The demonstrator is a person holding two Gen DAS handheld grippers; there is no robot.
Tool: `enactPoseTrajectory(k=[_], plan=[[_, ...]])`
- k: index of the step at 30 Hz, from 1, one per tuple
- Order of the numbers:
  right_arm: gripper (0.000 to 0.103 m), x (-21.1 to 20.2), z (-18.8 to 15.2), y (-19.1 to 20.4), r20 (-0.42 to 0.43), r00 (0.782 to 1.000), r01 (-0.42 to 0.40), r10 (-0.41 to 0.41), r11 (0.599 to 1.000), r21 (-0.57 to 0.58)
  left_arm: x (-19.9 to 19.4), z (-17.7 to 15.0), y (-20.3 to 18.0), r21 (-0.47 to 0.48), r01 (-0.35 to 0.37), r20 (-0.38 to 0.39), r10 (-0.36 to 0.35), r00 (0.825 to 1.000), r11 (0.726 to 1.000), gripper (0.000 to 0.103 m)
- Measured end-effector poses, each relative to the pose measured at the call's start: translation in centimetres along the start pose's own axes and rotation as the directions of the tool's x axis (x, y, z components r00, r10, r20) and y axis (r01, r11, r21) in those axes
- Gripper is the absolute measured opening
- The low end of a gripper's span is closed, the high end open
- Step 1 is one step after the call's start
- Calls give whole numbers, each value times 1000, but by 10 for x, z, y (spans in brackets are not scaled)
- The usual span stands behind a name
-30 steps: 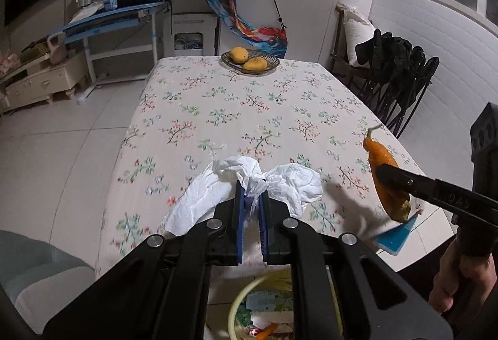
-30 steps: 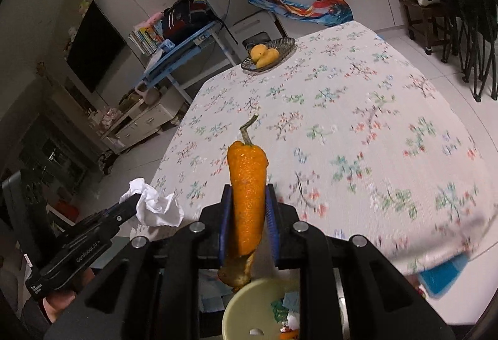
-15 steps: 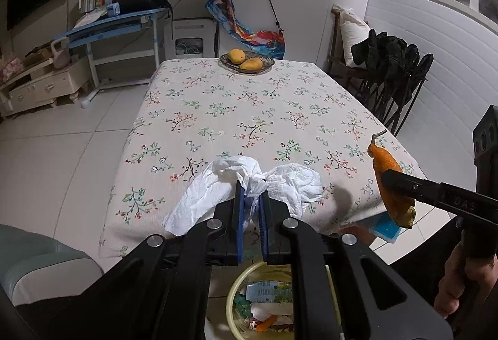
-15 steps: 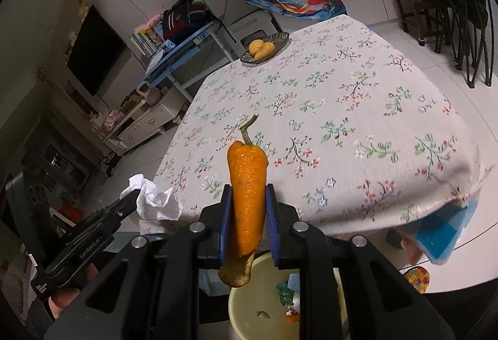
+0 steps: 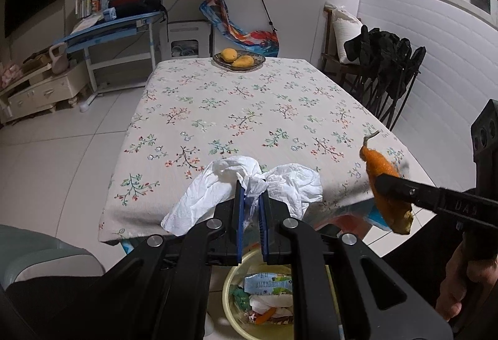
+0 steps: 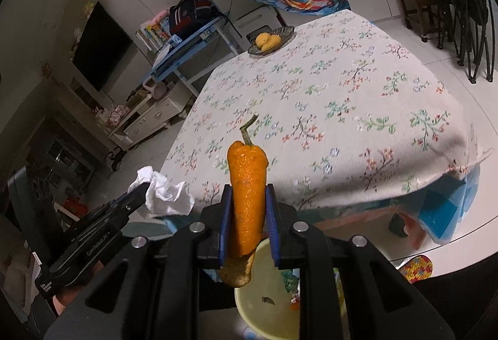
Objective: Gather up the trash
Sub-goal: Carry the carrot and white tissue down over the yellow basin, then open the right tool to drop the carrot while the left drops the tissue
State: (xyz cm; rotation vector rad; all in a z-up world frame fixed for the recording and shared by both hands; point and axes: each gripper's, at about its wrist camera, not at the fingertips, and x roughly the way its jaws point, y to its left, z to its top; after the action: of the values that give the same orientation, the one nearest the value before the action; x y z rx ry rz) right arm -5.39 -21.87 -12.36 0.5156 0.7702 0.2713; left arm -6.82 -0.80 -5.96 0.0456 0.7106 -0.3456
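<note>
Left wrist view shows the white tissue (image 5: 249, 184) pinched tight in the left claw (image 5: 250, 209). The orange pepper (image 6: 247, 200) is squeezed in the right claw (image 6: 247, 228). Both have pulled back from the table (image 5: 236, 109) since 1 second ago, and now hang past its near edge. The yellow bin (image 5: 236, 318) sits on the floor right under them, already holding some trash. So the drop looks close. Nothing blocks the way down, and the table edge is just ahead of both claws.
</note>
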Motion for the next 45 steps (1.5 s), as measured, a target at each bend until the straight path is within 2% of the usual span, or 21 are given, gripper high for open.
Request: enactPoseTrajectory(k=[15, 21, 33, 37, 40, 42, 45], plan=[[21, 9, -28, -2, -116, 992, 39, -38, 999, 13, 0, -24, -25, 67, 32, -43, -29, 999, 997, 9], [21, 15, -39, -7, -172, 983, 68, -63, 997, 24, 4, -33, -28, 86, 40, -78, -33, 996, 995, 9], [21, 25, -54, -16, -269, 959, 107, -90, 993, 50, 24, -50, -34, 111, 68, -184, -47, 982, 992, 9], [22, 30, -55, -18, -301, 949, 114, -90, 991, 63, 34, -56, -35, 110, 85, -243, -56, 968, 990, 9], [28, 34, -56, -21, -332, 939, 124, -92, 989, 75, 42, -61, -36, 109, 91, -287, -56, 956, 990, 9], [33, 34, -57, -22, -338, 936, 127, -92, 989, 82, 44, -63, -37, 108, 102, -306, -64, 950, 989, 14], [43, 31, -56, -20, -330, 939, 127, -94, 989, 80, 43, -64, -39, 120, 89, -300, -49, 953, 989, 23]])
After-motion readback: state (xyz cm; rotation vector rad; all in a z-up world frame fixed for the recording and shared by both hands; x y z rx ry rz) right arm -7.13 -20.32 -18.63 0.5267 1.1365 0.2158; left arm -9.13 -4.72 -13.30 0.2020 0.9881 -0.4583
